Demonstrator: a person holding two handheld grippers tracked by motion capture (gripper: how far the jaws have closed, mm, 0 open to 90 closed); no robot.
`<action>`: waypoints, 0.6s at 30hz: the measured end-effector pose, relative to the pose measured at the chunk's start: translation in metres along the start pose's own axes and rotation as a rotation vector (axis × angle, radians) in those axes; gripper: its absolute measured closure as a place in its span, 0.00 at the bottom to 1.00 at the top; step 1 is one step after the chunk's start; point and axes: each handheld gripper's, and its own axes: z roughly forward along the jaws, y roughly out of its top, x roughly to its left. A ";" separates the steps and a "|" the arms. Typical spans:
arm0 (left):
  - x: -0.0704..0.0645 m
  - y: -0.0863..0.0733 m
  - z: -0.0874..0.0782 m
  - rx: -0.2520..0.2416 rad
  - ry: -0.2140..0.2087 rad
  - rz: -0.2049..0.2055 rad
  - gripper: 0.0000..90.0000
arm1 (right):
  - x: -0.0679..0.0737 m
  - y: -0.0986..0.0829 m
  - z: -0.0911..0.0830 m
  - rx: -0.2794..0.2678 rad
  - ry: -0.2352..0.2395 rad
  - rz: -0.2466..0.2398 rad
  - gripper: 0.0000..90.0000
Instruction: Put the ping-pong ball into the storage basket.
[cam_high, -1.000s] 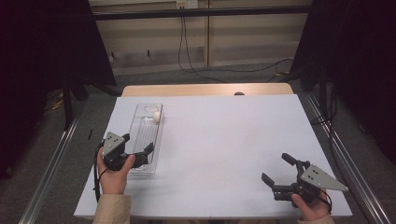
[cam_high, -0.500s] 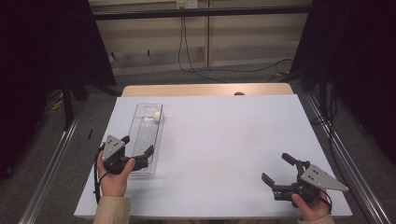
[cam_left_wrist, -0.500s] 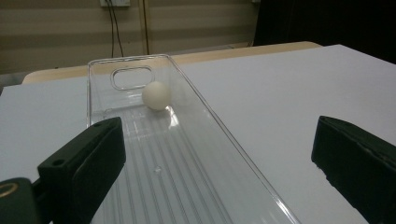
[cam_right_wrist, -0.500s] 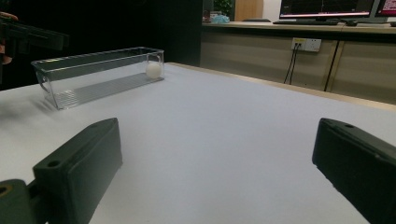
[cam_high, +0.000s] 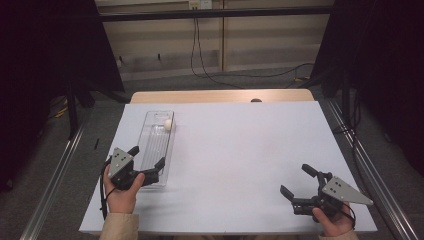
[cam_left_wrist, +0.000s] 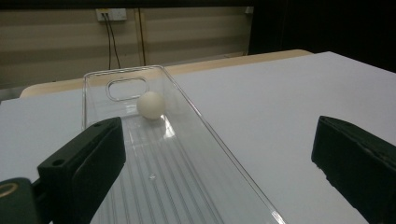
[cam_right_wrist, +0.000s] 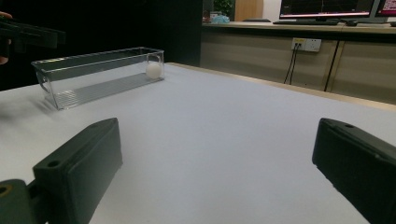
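A long clear plastic bin (cam_high: 155, 147) lies on the left part of the white table (cam_high: 250, 150). A small white ball (cam_high: 168, 124) rests inside it at the far end. My left gripper (cam_high: 147, 155) is held at the bin's near end, open wide. In the left gripper view the bin (cam_left_wrist: 187, 163) runs away between the jaws, with the ball (cam_left_wrist: 150, 105) far ahead. My right gripper (cam_high: 295, 178) is open near the table's front right corner with nothing between its fingers. From the right gripper view the bin (cam_right_wrist: 93, 74) and ball (cam_right_wrist: 153, 70) lie far off to the left.
A wooden board (cam_high: 220, 96) borders the table's far edge. Metal rails (cam_high: 55, 175) run along both sides on the floor. Cables (cam_high: 200, 55) hang on the back wall. Bare white tabletop stretches between the two grippers.
My left gripper has drawn back slightly toward the table's near edge, still open. The right gripper, the bin and the ball have not moved.
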 end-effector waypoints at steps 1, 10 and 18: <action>0.000 -0.001 -0.001 -0.002 0.002 -0.007 0.04 | 0.000 0.000 0.000 0.000 0.000 0.000 0.01; 0.000 -0.005 -0.007 -0.003 -0.003 0.012 0.04 | 0.000 0.000 0.000 -0.001 -0.002 0.003 0.01; 0.000 -0.011 -0.011 -0.008 -0.012 0.005 0.04 | 0.000 0.000 -0.001 0.005 0.000 0.002 0.01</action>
